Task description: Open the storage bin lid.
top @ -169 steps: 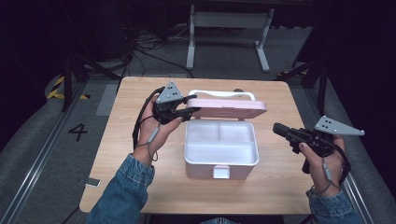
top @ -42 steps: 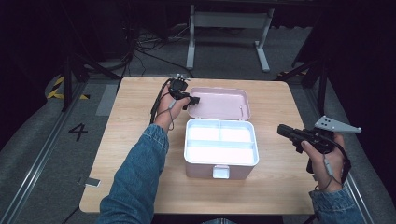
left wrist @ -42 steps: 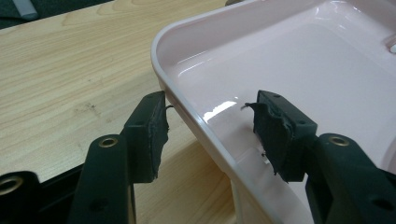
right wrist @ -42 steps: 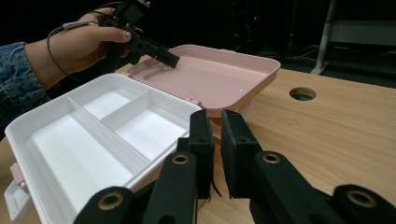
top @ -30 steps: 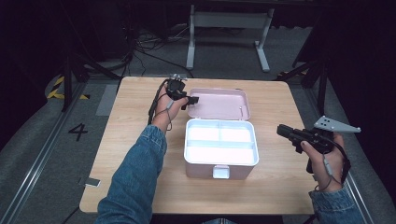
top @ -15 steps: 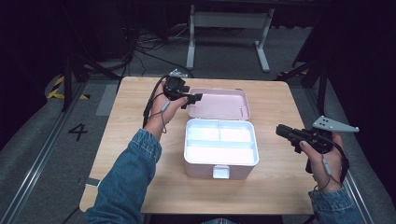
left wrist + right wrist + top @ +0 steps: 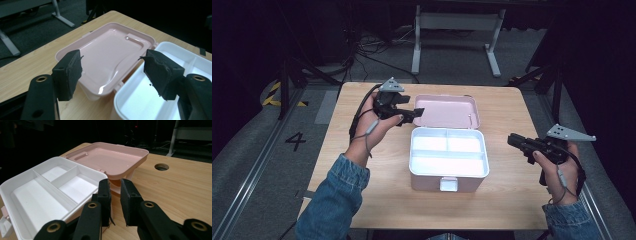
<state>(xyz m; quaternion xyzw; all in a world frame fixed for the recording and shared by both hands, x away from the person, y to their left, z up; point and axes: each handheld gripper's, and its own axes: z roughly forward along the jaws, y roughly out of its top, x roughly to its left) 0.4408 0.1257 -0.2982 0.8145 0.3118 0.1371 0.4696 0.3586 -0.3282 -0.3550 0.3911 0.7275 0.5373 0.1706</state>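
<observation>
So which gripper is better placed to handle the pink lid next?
Left, probably. The left gripper hangs open right at the pink lid, nothing between its jaws; the right gripper sits off beside the white box.

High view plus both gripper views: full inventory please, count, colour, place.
Table: 1, light wood, centre; round cable hole in it.
Box: 1, white, three compartments, nothing in them, mid-table; latch tab on near side.
Lid: 1, pink, swung fully open, behind the box.
Desk frame: 1, grey, on floor beyond table.
Floor marking "4": 1, dark, left of table.
Left gripper: 1, black, above lid's left end, jaws open and just been opening, nothing between.
Right gripper: 1, black, right of box, narrow gap, holding nothing.
</observation>
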